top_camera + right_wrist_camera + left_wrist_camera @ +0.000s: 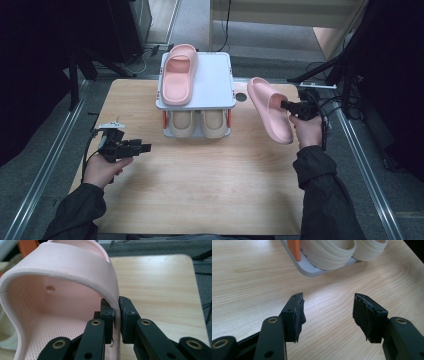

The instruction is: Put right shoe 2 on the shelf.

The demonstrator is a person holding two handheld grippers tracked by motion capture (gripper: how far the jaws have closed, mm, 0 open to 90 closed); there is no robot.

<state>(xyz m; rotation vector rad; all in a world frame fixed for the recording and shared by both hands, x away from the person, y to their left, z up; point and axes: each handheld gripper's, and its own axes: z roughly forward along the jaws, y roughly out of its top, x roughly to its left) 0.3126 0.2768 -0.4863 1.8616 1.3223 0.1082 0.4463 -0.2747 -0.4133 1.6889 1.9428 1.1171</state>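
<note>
My right gripper (286, 105) (115, 315) is shut on the strap edge of a pink slipper (269, 110) (60, 290), which hangs tilted above the table's right side. A second pink slipper (178, 74) lies on the top shelf of a small grey rack (215, 82). Two beige slippers (200, 121) (337, 251) sit on the rack's lower shelf. Over the table's left side, my left gripper (146, 148) (328, 315) stands open with only bare wood between its jaws, pointing toward the rack.
The wooden table (200, 185) has open surface in front of the rack. A round cable hole (241, 97) lies right of the rack. Metal rails (365, 170) run along both sides, and dark stands with cables stand at the far right.
</note>
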